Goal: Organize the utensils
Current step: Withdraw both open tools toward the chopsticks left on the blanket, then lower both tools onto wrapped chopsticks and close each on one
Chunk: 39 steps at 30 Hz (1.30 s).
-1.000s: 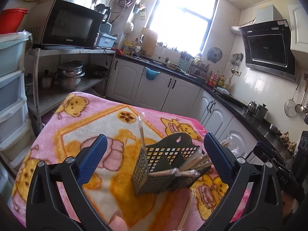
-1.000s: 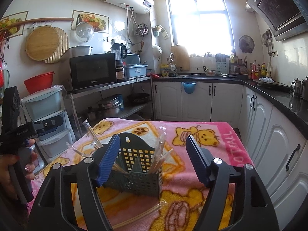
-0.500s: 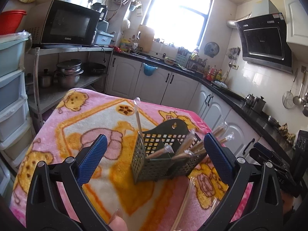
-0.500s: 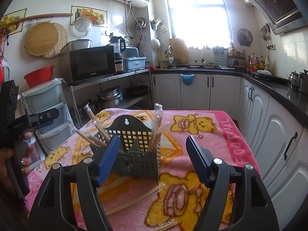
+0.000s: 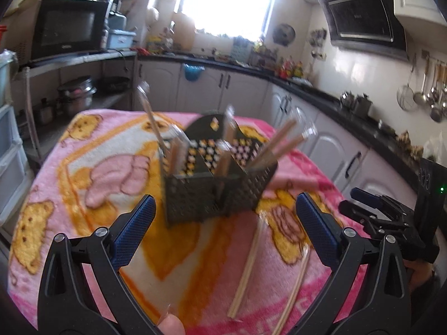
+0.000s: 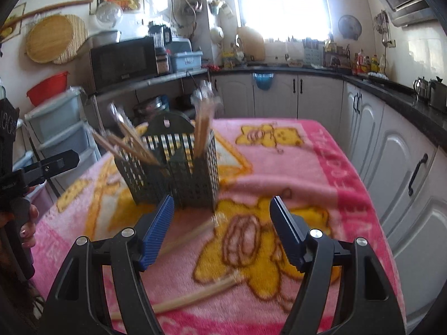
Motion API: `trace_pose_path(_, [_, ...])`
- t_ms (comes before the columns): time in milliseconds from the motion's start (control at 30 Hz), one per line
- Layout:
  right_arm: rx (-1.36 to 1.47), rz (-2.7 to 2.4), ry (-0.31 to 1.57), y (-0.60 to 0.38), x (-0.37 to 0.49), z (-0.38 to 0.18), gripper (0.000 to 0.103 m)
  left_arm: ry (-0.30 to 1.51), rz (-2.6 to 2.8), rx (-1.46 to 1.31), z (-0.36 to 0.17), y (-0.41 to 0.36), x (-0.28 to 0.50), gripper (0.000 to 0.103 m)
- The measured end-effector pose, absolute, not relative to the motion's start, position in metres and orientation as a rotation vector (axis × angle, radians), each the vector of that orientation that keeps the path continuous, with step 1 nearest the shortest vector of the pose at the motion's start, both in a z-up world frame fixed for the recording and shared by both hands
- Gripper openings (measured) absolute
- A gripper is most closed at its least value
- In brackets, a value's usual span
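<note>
On my left wrist view, the left tool (image 5: 225, 224) is released, its fingers spread and empty. The dark utensil basket (image 5: 215, 180) now stands upright, where a second ago it lay tipped; wrapped chopsticks (image 5: 279, 143) lean out of it. Two loose chopsticks (image 5: 247, 262) lie on the pink bear blanket (image 5: 92, 167) over the tabletop.

On my right wrist view, the right tool (image 6: 222, 230) is also released, nearer the blanket than before. A microwave (image 6: 123, 61) and white cabinets (image 6: 301, 95) ring the kitchen.
</note>
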State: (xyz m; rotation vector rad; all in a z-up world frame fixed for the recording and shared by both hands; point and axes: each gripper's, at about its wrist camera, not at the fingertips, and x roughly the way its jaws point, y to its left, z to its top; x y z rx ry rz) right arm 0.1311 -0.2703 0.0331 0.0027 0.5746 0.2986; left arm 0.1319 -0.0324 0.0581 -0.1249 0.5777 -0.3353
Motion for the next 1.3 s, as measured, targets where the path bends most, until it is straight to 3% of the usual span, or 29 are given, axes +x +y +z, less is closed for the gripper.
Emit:
trace_pose_path(300, [0.006, 0.325, 0.711, -0.277, 0.129, -0.010, 0.049, 0.672, -0.383, -0.030, 0.026, -0.067, 0.144, 0.092])
trace_pose_path(567, [0.066, 0.332, 0.825, -0.283, 0.141, -0.045, 0.043, 0.771, -0.422, 0.053, -0.003, -0.098, 0.163, 0.066])
trace_pose_path(933, [0.170, 0.362, 0.900, -0.290, 0.155, -0.065, 0.033, 0.860, -0.494, 0.194, -0.030, -0.140, 0.194, 0.052])
trace_pose_path(1067, [0.154, 0.354, 0.904, -0.290, 0.157, -0.066, 0.017, 0.878, -0.500, 0.236, -0.040, -0.155, 0.203, 0.048])
trace_pose_path(1300, [0.064, 0.333, 0.870, -0.289, 0.155, -0.058, 0.003, 0.918, -0.493, 0.257, -0.055, -0.173, 0.222, 0.039])
